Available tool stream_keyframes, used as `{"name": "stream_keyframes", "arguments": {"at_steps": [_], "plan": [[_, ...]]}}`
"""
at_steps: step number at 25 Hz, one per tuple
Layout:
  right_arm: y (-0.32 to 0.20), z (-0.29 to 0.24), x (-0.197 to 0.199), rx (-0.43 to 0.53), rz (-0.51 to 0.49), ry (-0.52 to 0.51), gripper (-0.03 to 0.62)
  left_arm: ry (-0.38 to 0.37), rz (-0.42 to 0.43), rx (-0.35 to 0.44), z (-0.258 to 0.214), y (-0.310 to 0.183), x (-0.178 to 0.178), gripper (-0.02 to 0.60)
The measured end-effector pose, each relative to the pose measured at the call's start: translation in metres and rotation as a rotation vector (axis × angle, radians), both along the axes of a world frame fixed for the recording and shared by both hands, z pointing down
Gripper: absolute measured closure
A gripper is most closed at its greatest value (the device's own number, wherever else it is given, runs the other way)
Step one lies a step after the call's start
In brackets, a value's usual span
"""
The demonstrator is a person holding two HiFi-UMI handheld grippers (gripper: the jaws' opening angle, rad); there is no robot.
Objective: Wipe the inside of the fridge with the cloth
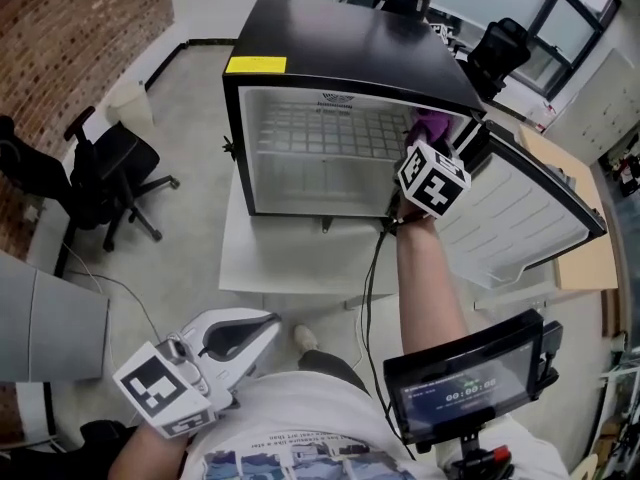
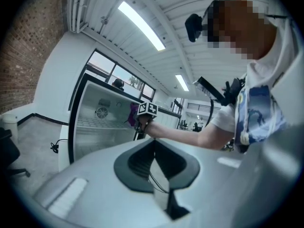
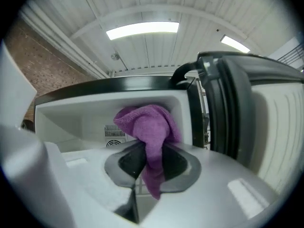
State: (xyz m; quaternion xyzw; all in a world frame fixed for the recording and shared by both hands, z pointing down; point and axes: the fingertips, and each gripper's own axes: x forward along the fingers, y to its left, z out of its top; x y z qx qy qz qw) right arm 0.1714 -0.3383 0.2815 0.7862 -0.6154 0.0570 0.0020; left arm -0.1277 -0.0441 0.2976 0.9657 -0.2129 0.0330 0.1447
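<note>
Cloth (image 3: 147, 127) at fridge (image 1: 340, 38) top right inner corner.
We log right tongs (image 3: 147, 167) pinching cloth; left tongs (image 2: 153, 151) pressed together.

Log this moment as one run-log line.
right gripper: shut on purple cloth, at right edge of fridge opening | left gripper: shut, empty, held low, clear of fridge | fridge door: open | wiping contact: unclear

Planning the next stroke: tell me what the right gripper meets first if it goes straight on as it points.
The right gripper, shut on the purple cloth, points into the open fridge. The cloth would likely touch its white back wall near the vent first; depth is unclear.
</note>
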Motion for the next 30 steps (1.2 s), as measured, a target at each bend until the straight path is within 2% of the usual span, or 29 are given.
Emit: {"name": "stream_keyframes", "arguments": {"at_steps": [7,12,21,30], "plan": [[0.042,0.002,-0.005,0.008,0.001,0.014,0.520,-0.008,0.049,-0.010,0.006,0.026,-0.003,0.574],[0.039,0.005,-0.010,-0.023,-0.042,0.030,0.520,-0.010,0.041,-0.008,0.006,0.034,-0.001,0.574],[-0.030,0.014,-0.022,-0.085,-0.154,0.134,0.520,-0.011,-0.038,0.003,0.003,0.008,0.000,0.574],[-0.091,0.042,-0.025,-0.204,-0.191,0.133,0.520,-0.004,-0.074,-0.025,0.004,-0.031,0.024,0.574]]}}
